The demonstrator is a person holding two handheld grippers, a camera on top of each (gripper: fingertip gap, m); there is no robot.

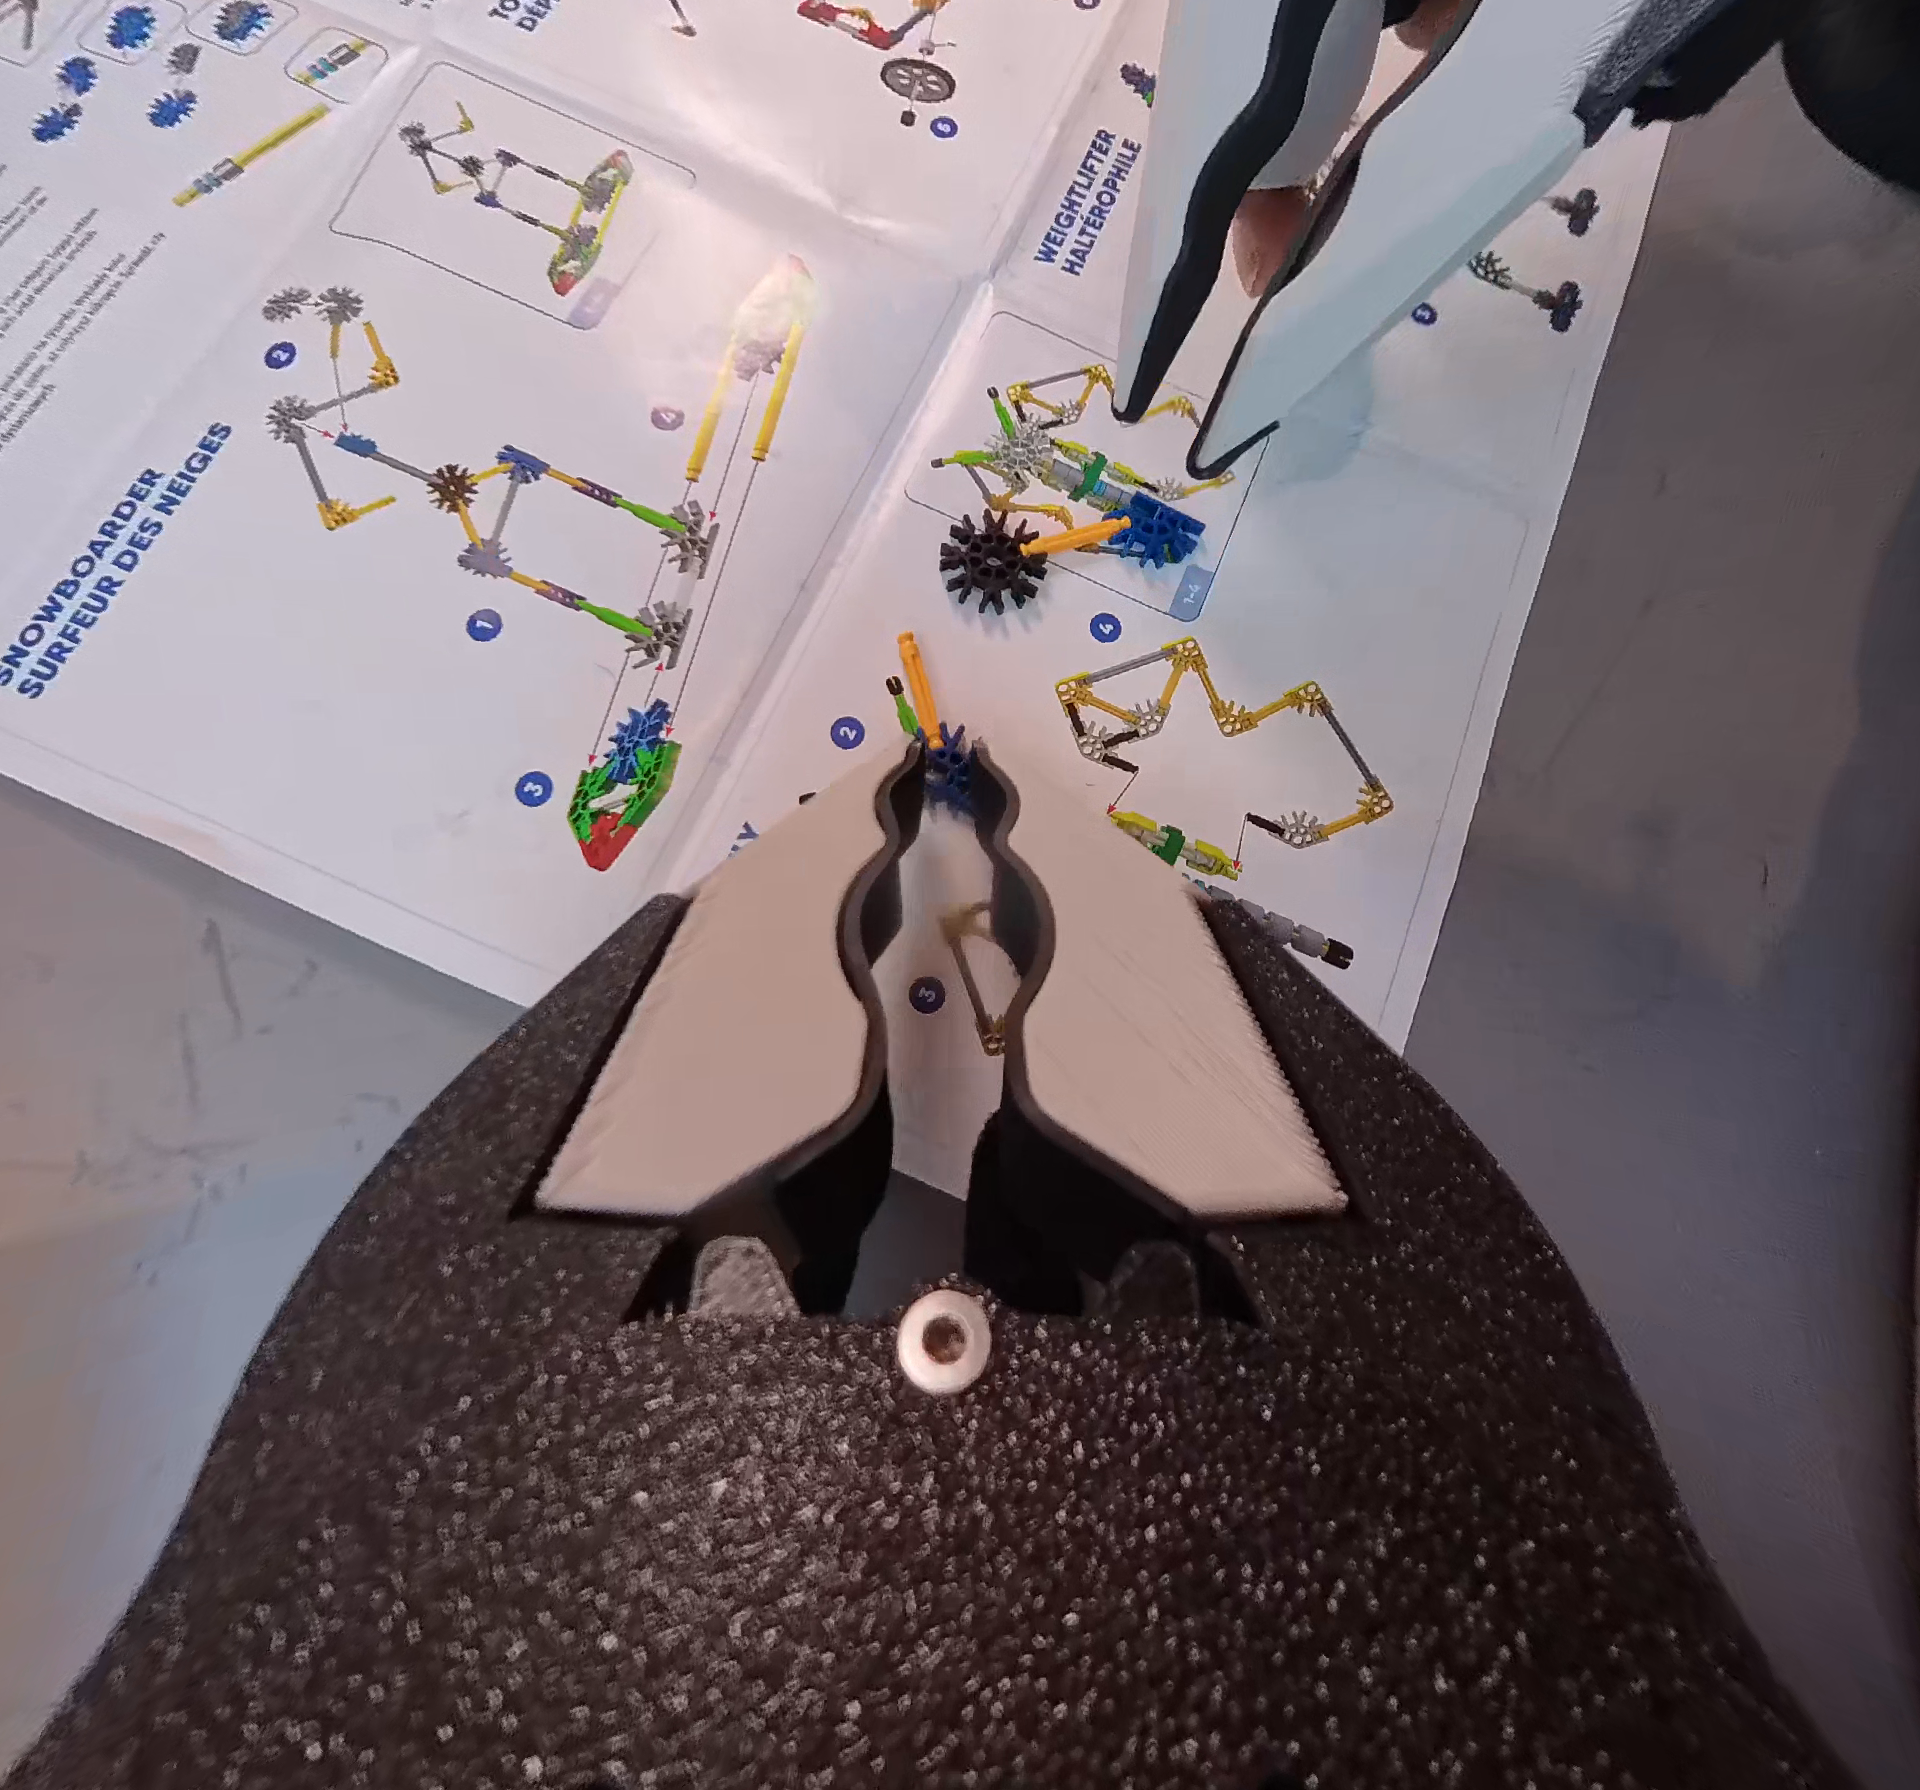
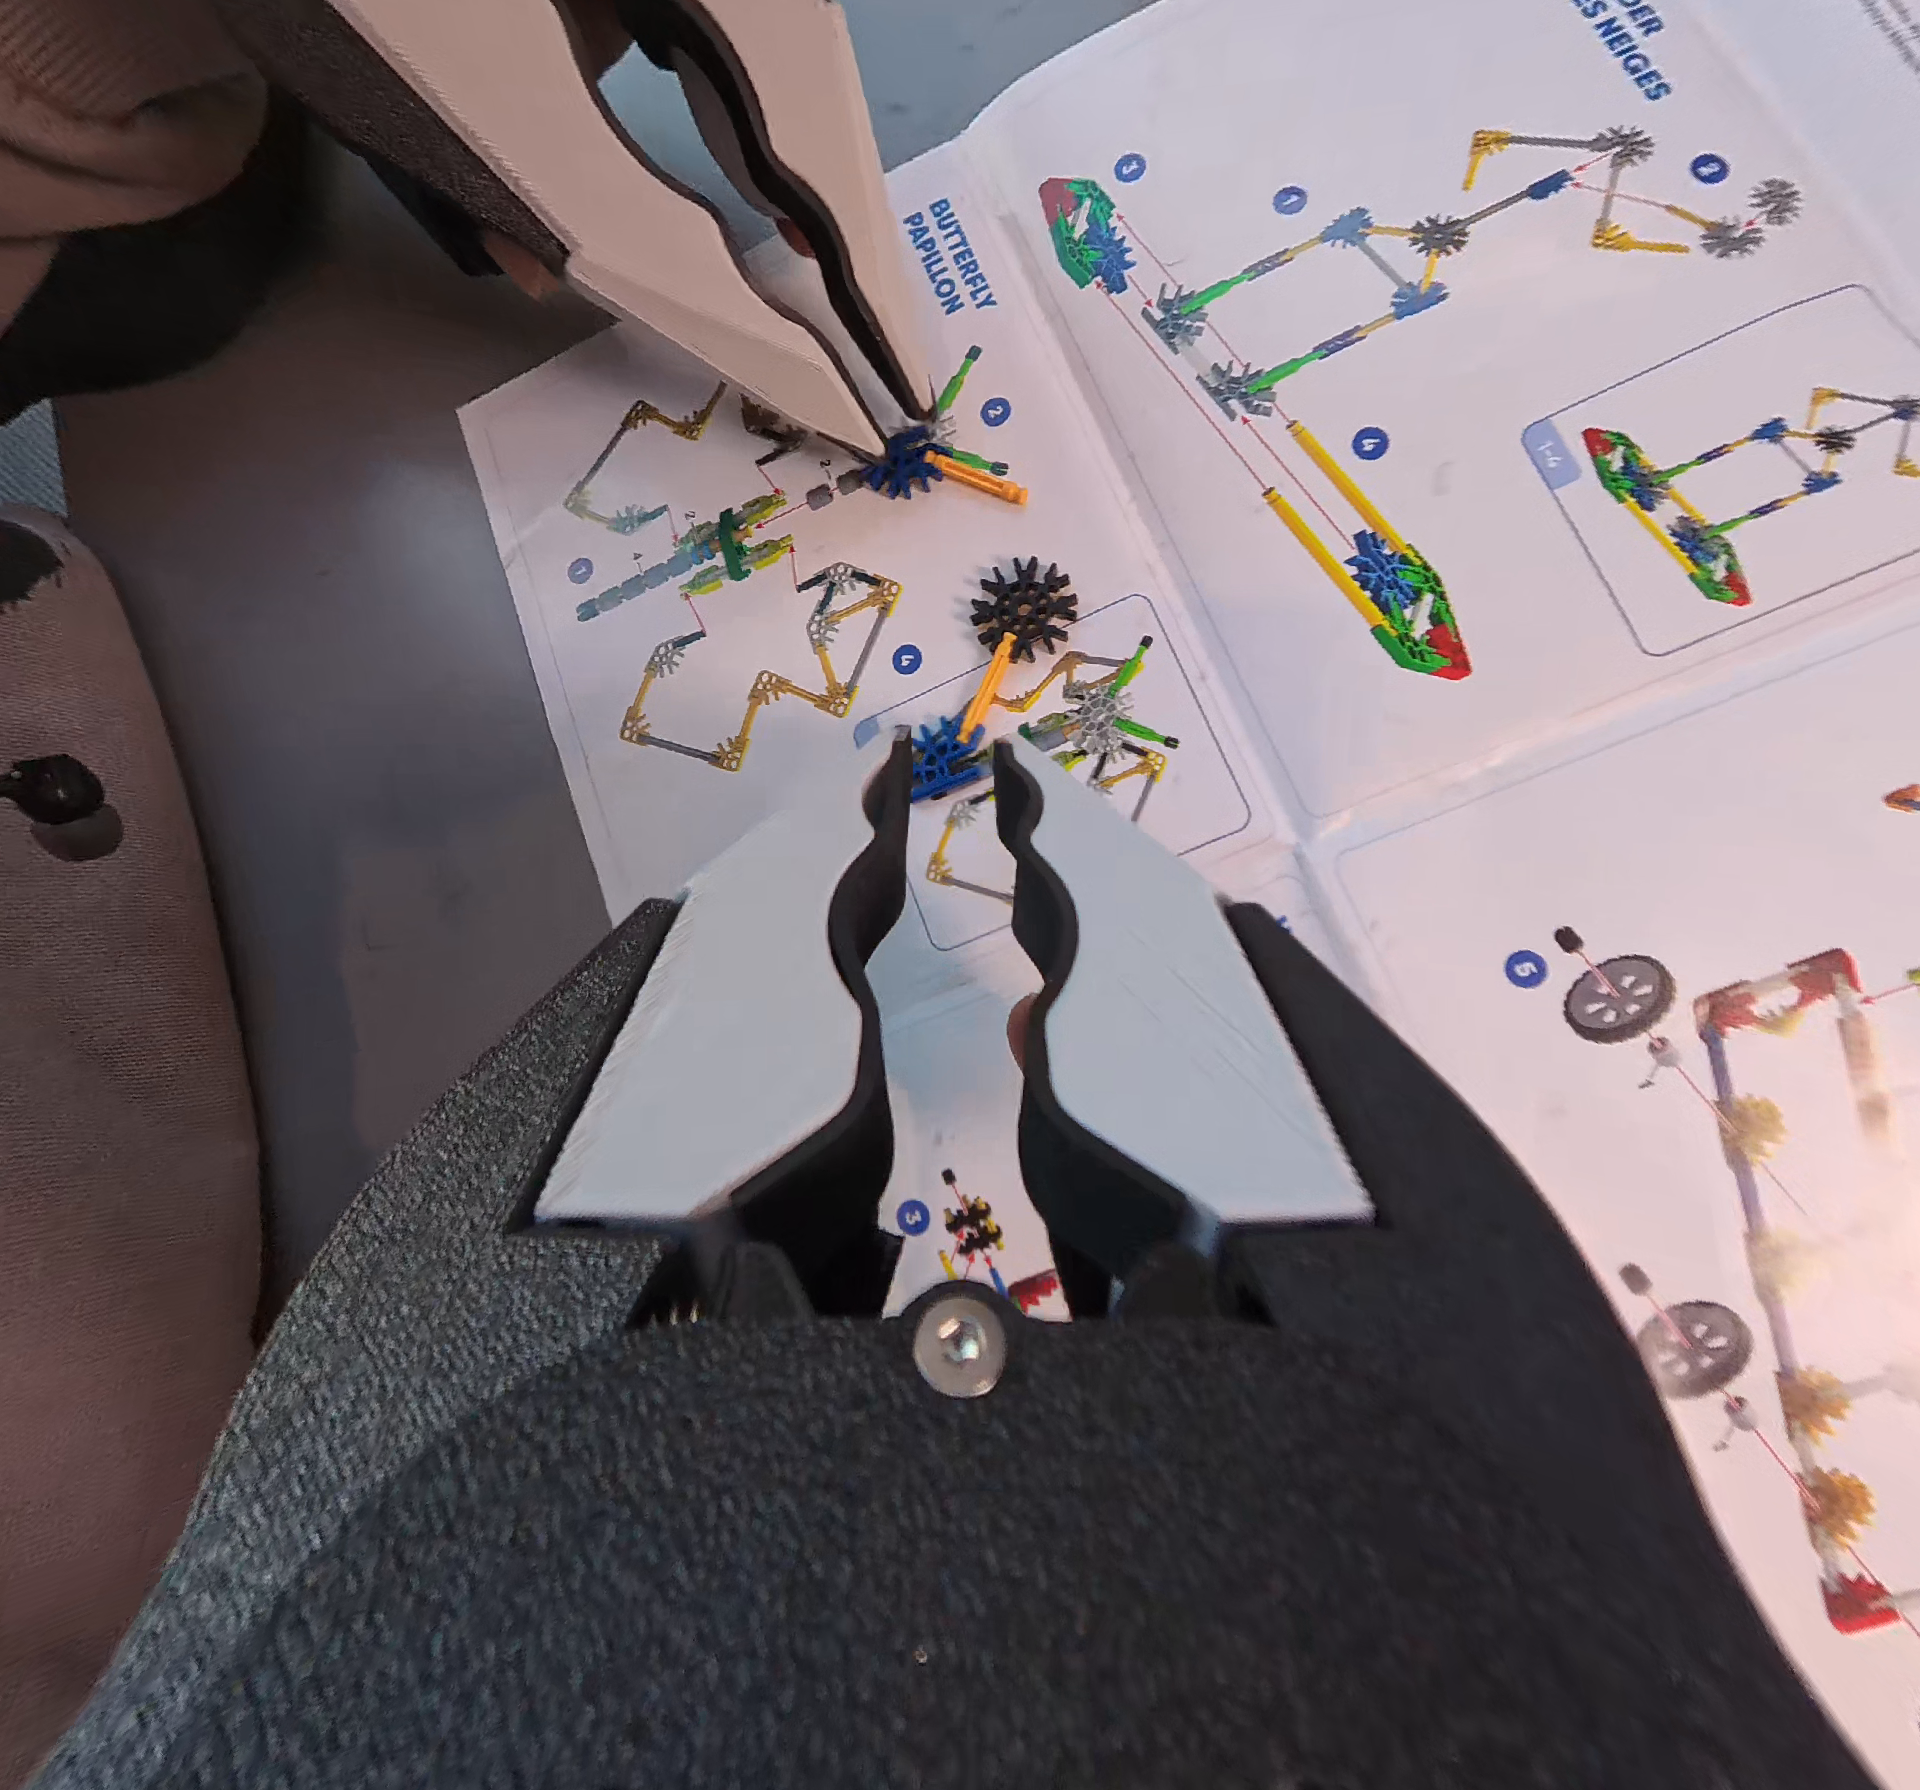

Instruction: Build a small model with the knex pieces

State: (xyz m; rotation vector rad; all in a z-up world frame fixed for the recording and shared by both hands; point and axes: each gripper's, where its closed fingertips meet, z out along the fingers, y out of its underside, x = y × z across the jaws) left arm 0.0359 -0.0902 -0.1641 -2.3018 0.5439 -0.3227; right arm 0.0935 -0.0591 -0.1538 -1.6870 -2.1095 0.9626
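**Blue connector clamped in left claw, second sub-assembly lying loose**

Blue connector (image 2: pixel 904 473) pinched between tips of left claw (image 1: pixel 948 758), just above centre in left wrist view, resting on or just over instruction sheet (image 1: pixel 831 452). Short orange rod (image 1: pixel 920 686) plugged into it, pointing up-frame. Green rod beside it: real or printed, cannot tell.

Second sub-assembly already joined: black connector (image 1: pixel 992 558) linked by another orange rod (image 1: pixel 1075 535) to second blue connector (image 1: pixel 1158 530), lying flat on sheet, centre-right of that view.

Right claw (image 2: pixel 951 748) apart, tips flanking second blue connector in right wrist view; contact unclear, no grip.

Two sub-assemblies near each other, not connected. Sheet spread on grey worktop (image 1: pixel 208 1013).
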